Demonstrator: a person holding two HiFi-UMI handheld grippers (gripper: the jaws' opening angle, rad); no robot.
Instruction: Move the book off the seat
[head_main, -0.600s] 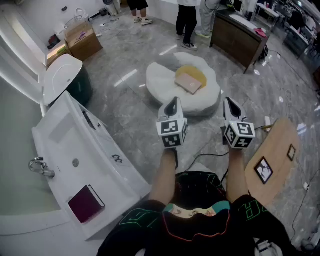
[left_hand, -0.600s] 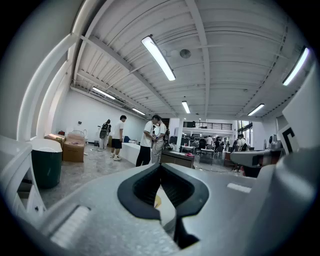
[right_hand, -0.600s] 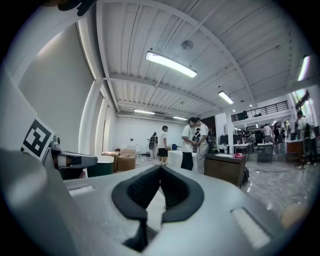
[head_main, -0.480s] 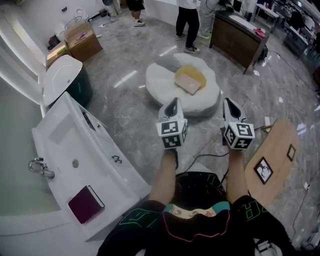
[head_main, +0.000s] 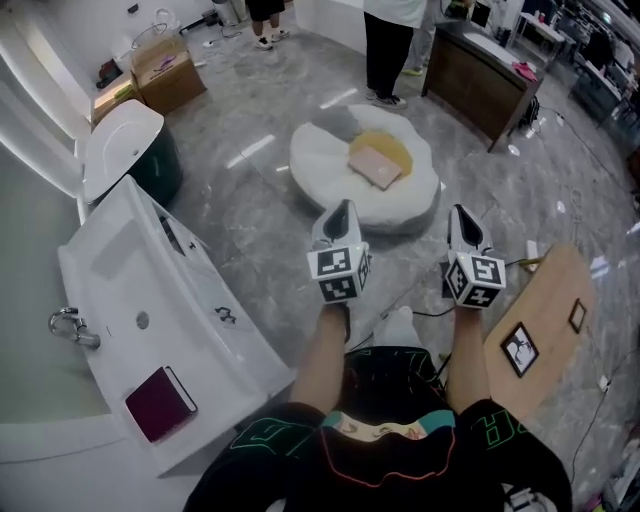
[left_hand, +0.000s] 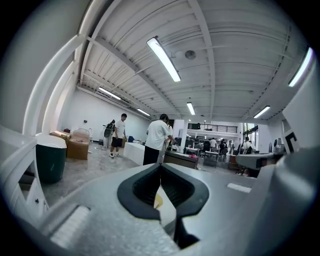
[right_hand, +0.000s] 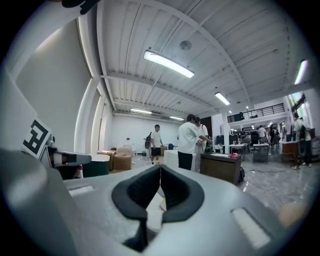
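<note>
A tan-pink book (head_main: 375, 166) lies flat on the yellow centre cushion (head_main: 391, 148) of a white, egg-shaped floor seat (head_main: 330, 165), in the head view's upper middle. My left gripper (head_main: 343, 206) is held in the air short of the seat's near edge, jaws shut and empty. My right gripper (head_main: 458, 213) hovers level with it to the right, also shut and empty. In the left gripper view the left gripper's (left_hand: 160, 167) dark pads meet, with a sliver of the white and yellow seat below them. The right gripper (right_hand: 160, 170) shows its pads closed together too.
A white tub (head_main: 110, 250) with a tap (head_main: 70, 328) and a maroon book (head_main: 158, 403) fills the left. A round wooden table (head_main: 545, 300) stands at the right. A person (head_main: 386, 45) stands just beyond the seat beside a dark desk (head_main: 480, 72). Far left are a green bin (head_main: 150, 170) and boxes (head_main: 165, 72).
Both grippers have drifted slightly left and down in the head view and stay shut. The person in dark trousers has stepped a little closer to the seat.
</note>
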